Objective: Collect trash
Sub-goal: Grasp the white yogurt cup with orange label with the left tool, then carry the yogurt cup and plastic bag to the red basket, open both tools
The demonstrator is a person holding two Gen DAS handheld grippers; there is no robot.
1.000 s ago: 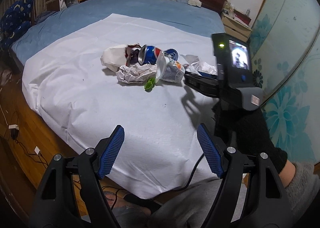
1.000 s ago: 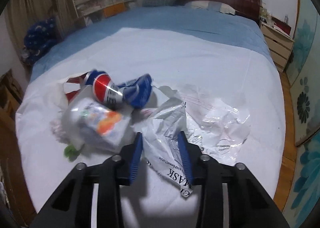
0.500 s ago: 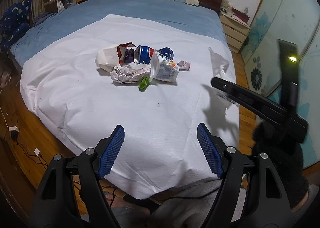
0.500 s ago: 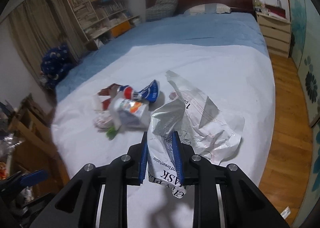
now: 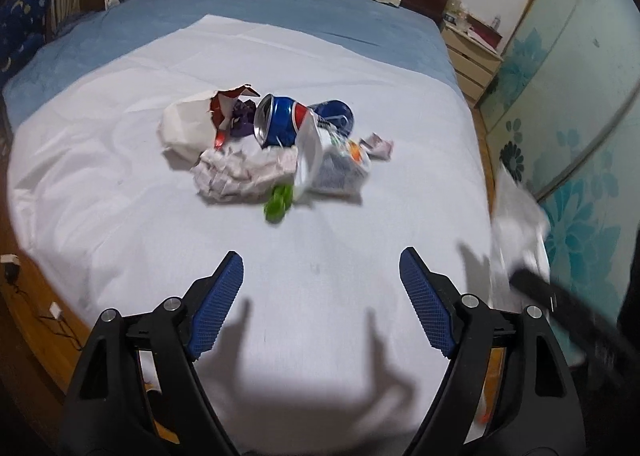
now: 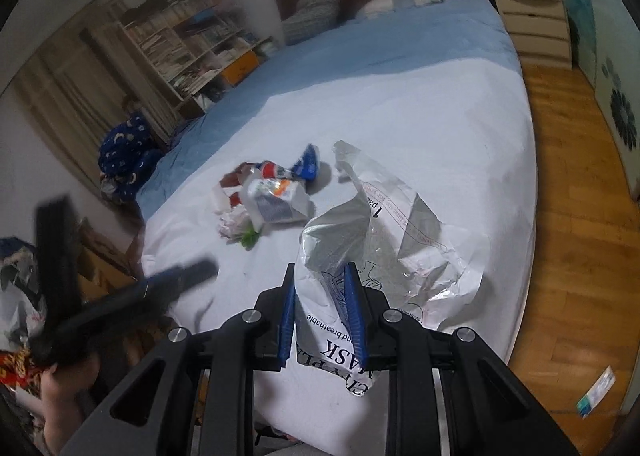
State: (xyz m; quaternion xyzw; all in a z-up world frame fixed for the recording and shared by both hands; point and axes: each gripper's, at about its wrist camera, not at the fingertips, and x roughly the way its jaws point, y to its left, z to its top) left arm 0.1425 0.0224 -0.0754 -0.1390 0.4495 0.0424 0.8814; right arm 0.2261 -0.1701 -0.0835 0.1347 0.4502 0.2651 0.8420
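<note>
Currently listed, bed (image 5: 120, 215) with white sheet, trash items as follows. Item one: mask bag (image 6: 384, 252), crinkled clear-and-white plastic, clamped near its printed edge in the right claw (image 6: 322, 314), hanging clear of the sheet, most likely so it can be carried off without dragging through the rest. Item two: the heap at twelve o'clock from the left claw (image 5: 320, 304), comprising a dented soda can (image 5: 280, 121) on its side, crumpled paper (image 5: 240, 173) just in front of it, a torn white wrapper (image 5: 192, 123) at its nine o'clock, a clear snack packet (image 5: 332, 163) at its four o'clock, and a green scrap (image 5: 278, 205) nearest the claw. Left claw: jaws wide apart, just opened further, nothing between them, aimed at the heap, probably readied for the next pick. Heap uncollected.
</note>
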